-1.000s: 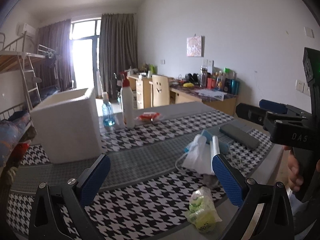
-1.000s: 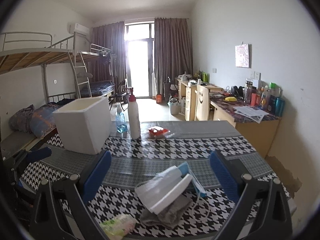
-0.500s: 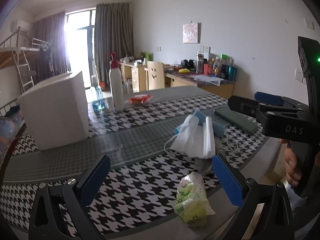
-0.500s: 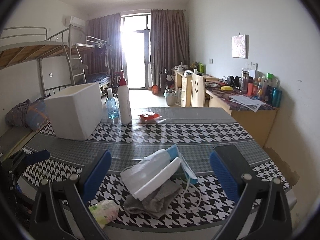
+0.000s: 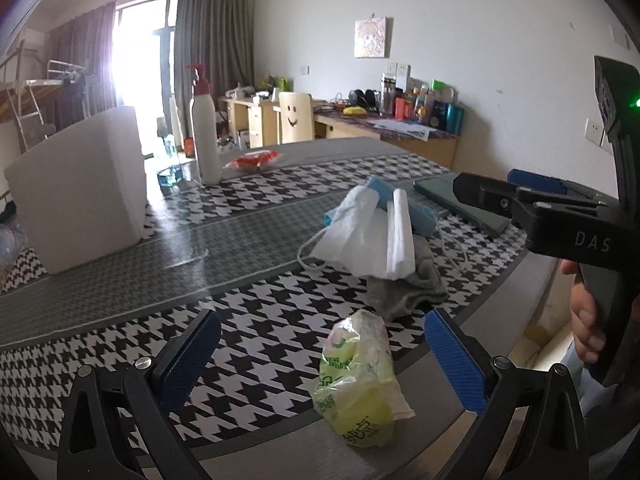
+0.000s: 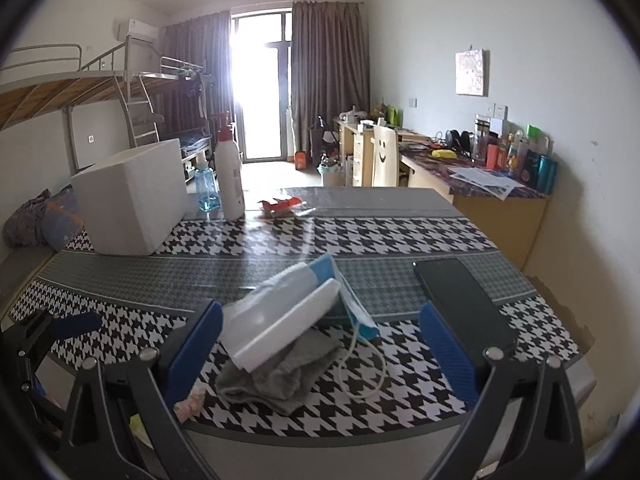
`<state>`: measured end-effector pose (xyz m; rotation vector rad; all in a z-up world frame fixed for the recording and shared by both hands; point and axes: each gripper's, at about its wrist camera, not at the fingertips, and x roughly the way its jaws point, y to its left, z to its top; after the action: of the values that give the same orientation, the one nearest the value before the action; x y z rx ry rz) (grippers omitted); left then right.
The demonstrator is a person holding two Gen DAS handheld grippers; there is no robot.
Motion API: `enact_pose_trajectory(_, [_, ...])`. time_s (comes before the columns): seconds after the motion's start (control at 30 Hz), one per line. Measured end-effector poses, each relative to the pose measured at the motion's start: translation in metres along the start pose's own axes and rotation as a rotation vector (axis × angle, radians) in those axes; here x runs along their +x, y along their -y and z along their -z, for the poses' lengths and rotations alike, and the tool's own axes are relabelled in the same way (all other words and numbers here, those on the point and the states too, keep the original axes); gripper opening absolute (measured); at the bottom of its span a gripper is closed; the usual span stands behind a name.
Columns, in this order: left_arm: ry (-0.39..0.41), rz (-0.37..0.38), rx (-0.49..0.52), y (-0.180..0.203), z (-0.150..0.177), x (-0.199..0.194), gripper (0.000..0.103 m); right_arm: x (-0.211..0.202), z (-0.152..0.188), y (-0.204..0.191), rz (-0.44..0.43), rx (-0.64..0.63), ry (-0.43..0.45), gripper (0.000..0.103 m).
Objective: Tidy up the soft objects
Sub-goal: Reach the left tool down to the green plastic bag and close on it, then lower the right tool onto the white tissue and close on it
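A green-and-white tissue pack (image 5: 358, 384) lies at the table's near edge, between the open fingers of my left gripper (image 5: 320, 354). Behind it sits a pile: a white and blue face mask (image 5: 372, 228) on a grey cloth (image 5: 408, 284). In the right wrist view the same mask (image 6: 292, 312) and grey cloth (image 6: 280, 372) lie just beyond my right gripper (image 6: 320, 344), which is open and holds nothing. The right gripper (image 5: 520, 204) also shows at the right of the left wrist view, held by a hand (image 5: 584, 320).
A white foam box (image 6: 132, 196) stands at the table's far left. A white pump bottle (image 6: 230, 172), a blue bottle (image 6: 206, 186) and a red packet (image 6: 280, 206) sit at the back. A dark phone (image 6: 460, 300) lies right of the pile. Desks and a bunk bed stand beyond.
Both grippers have come lower and closer to the table. The tissue pack now sits between the left fingers, and the mask pile is nearer the right gripper.
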<state>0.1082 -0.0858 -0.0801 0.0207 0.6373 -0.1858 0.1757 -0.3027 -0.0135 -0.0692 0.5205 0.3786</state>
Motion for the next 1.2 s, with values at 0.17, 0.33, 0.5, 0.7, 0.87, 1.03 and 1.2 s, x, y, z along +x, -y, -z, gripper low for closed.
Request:
enact_pose_trajectory(0.17, [-0.038, 0.001, 0.018, 0.006, 0.007, 0.01, 0.098, 0.004, 0.007, 0.004, -0.008, 0.008, -0.017, 0.1])
enact_pose_trajectory(0.33, [-0.072, 0.009, 0.038, 0.011, 0.01, 0.017, 0.086, 0.011, 0.013, 0.007, -0.012, 0.022, -0.039, 0.1])
enact_pose_trajectory(0.5, [-0.116, 0.02, 0.056, 0.014, 0.014, 0.024, 0.066, 0.015, 0.015, 0.01, -0.011, 0.027, -0.047, 0.1])
enact_pose_trajectory(0.7, [-0.147, 0.046, 0.072, 0.016, 0.02, 0.03, 0.047, 0.016, 0.017, 0.012, -0.017, 0.034, -0.05, 0.1])
enact_pose_trajectory(0.87, [-0.143, 0.054, 0.064, 0.015, 0.02, 0.032, 0.038, 0.024, 0.02, 0.013, -0.011, 0.047, -0.079, 0.1])
enact_pose_trajectory(1.03, [-0.117, 0.06, 0.042, 0.005, 0.016, 0.025, 0.035, 0.025, 0.019, 0.01, -0.033, 0.046, -0.082, 0.1])
enact_pose_trajectory(1.2, [-0.071, 0.042, 0.014, -0.011, 0.011, 0.012, 0.035, 0.032, 0.015, 0.0, -0.075, 0.041, -0.093, 0.1])
